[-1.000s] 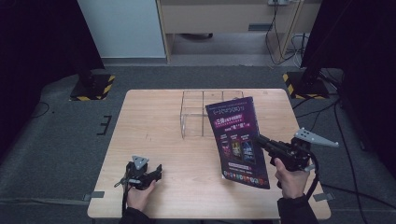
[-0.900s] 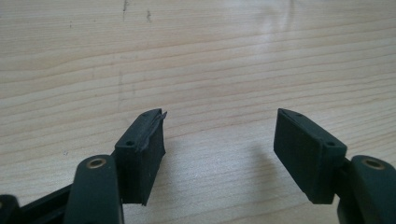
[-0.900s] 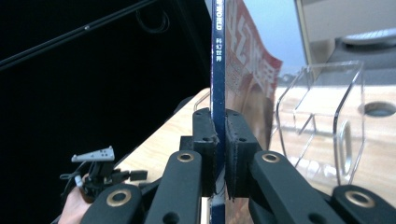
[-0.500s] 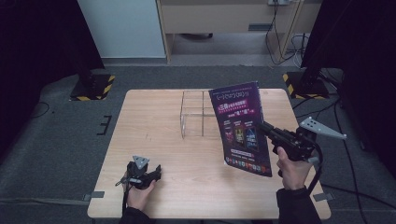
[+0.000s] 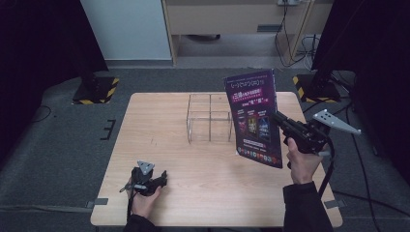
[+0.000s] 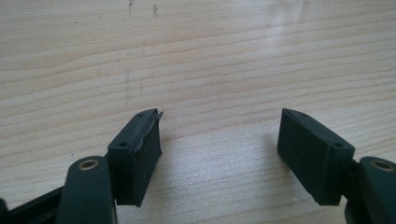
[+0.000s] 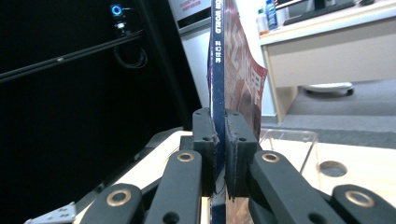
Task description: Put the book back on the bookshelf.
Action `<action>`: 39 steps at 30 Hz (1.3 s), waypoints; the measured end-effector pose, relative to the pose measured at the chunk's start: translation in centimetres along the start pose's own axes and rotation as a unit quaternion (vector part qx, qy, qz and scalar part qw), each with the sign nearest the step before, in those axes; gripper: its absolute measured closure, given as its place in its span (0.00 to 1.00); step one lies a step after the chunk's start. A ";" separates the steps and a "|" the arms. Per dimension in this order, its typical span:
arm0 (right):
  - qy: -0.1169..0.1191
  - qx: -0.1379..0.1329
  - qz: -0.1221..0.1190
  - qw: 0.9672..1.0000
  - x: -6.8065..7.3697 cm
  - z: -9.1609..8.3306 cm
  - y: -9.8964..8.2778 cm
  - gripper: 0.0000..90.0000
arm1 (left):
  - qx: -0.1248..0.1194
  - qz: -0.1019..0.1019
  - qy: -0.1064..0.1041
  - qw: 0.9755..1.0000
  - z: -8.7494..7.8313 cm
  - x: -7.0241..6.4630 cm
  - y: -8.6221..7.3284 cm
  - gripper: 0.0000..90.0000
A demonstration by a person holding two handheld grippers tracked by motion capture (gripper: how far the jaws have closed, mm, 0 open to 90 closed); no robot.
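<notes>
A purple magazine (image 5: 254,118) stands almost upright above the right half of the wooden table (image 5: 159,121), with its lower corner just over the tabletop. My right gripper (image 5: 279,121) is shut on its right edge. In the right gripper view, the two pads clamp the spine of the magazine (image 7: 217,70) at the right gripper (image 7: 219,126). My left gripper (image 5: 163,178) rests near the front left of the table, held in a hand. Seen from the left gripper view, the left gripper (image 6: 219,116) is open over bare wood, with nothing between its jaws.
A clear acrylic divider box (image 5: 209,118) stands mid-table, just left of and behind the magazine, and its wall (image 7: 289,140) lies close ahead in the right gripper view. Yellow-black stand bases (image 5: 94,89) sit on the floor beyond the table's back corners.
My right gripper has lifted the magazine and tipped it from a leaning slant to nearly upright, shifting it toward the back of the table. The left gripper has stayed put.
</notes>
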State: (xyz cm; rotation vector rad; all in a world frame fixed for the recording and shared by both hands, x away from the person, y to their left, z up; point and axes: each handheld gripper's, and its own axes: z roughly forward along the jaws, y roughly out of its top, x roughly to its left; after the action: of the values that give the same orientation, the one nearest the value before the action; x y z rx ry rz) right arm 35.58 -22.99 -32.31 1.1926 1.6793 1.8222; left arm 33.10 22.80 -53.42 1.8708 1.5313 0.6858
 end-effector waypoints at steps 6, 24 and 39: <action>-0.017 -0.024 0.002 1.000 -0.5 0.7 0.4 0.94 | 0.000 0.000 0.000 1.000 0.0 0.0 0.0 0.32; -0.057 -0.055 -0.001 0.997 -2.7 5.2 0.6 0.94 | 0.000 0.000 -0.001 1.000 0.0 0.0 0.0 0.32; -0.085 -0.050 -0.009 0.995 -4.0 9.3 -2.6 0.94 | 0.000 0.000 -0.002 1.000 0.0 0.0 0.0 0.32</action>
State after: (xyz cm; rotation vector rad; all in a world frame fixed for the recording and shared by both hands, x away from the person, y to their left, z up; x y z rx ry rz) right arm 44.48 -19.79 -36.78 1.2482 1.4823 1.7199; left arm 33.12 22.83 -53.42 1.8699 1.5294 0.6828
